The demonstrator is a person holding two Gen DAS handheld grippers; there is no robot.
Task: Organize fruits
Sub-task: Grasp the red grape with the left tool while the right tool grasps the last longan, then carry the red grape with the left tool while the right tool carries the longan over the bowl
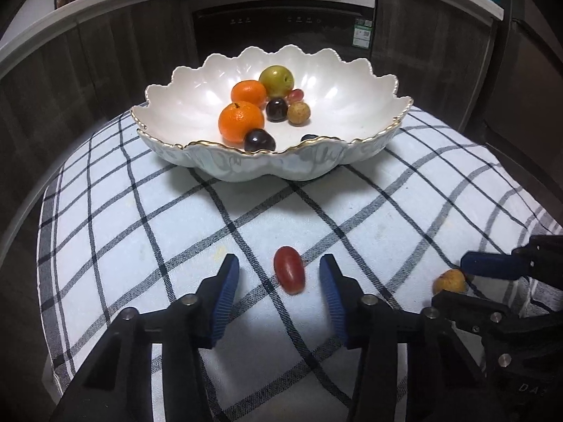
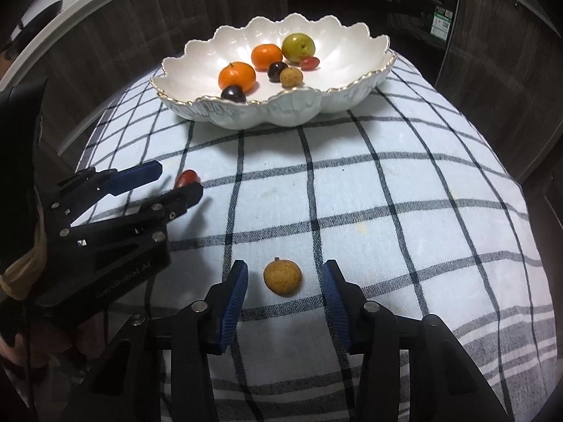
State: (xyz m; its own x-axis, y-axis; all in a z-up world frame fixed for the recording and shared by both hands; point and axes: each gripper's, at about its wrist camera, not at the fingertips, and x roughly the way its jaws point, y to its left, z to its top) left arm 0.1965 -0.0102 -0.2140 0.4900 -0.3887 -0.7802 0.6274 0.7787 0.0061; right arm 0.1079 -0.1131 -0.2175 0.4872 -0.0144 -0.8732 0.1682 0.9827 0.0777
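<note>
While both grippers hover low over the cloth [image 1: 140, 232], the left gripper [image 1: 279, 274] stands spread around the tomato [image 1: 289, 274] and the right gripper [image 2: 283, 277] around the longan [image 2: 282, 276]; either round fruit might roll off if one finger nudges it first, well short of the bowl [image 1: 197, 81].

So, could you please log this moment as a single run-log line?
left gripper: open around red grape tomato | right gripper: open around tan longan | both fruits on checked cloth | bowl: holds other fruit
</note>
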